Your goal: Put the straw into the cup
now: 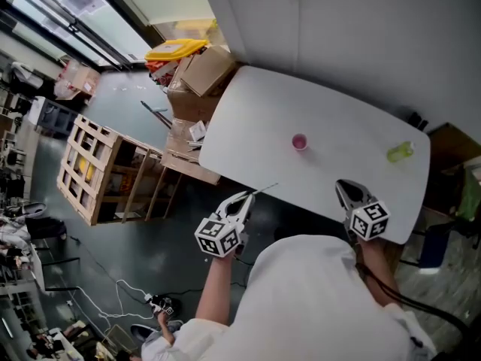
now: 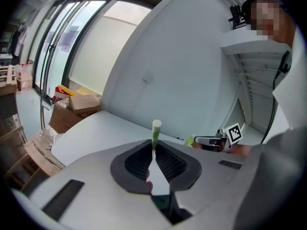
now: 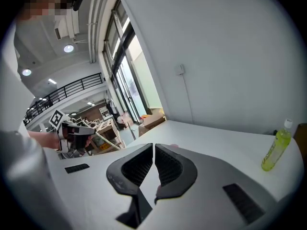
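Thin green-white straw (image 2: 155, 134); small pink cup (image 1: 300, 142)

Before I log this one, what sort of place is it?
Probably a workshop or warehouse-like lab: a wooden crate and cardboard boxes stand on the floor beside a white table.

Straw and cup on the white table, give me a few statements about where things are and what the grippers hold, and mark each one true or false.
1. The left gripper holds the straw between its fingers. True.
2. The straw stands in the pink cup. False: the straw is in the left gripper, short of the cup.
3. The right gripper grips the green bottle. False: its fingers are closed on nothing, and the bottle stands apart on the table.
4. The cup and the bottle both stand on the white table. True.
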`<state>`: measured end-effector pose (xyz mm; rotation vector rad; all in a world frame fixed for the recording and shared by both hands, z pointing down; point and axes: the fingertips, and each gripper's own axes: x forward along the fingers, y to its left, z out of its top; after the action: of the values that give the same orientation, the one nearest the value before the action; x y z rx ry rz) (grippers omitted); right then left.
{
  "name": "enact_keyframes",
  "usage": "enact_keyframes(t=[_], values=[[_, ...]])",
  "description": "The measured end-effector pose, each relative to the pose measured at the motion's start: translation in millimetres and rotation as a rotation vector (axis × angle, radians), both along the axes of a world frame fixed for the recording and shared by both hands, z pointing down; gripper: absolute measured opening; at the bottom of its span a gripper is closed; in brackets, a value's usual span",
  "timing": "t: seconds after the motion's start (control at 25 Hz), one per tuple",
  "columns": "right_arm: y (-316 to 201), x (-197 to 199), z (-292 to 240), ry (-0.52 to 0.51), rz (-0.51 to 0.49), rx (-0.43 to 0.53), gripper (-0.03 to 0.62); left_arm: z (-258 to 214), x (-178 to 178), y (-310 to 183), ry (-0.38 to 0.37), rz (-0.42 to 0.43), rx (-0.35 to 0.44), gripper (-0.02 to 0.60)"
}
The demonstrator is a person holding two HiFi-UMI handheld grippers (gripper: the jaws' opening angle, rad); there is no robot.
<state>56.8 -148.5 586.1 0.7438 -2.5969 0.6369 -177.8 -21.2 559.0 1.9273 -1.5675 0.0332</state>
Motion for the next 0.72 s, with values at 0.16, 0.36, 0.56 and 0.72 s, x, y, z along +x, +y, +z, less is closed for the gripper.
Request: enact_keyframes(t=[0.16,0.36,0.56,0.72], values=[[-26,2,9,-0.007,0.0,-0.021,0.038,8,5,-34,-0.019,0.017,-0.022,0.025],[-52,8,22,-0.005,-0.006,-0.049,0.038,16,19,-74,-0.045,0.049,-0.048,0.025],[-63,16,30,-0.002,-0.003,-0.075,0.038,18,32,-103,-0.059,0.087,-0.068,0.025],[-67,26,34,-0.005,0.03,-0.093,0.038,20,39,-120,-0.072,0.118,-0.078,0.025]])
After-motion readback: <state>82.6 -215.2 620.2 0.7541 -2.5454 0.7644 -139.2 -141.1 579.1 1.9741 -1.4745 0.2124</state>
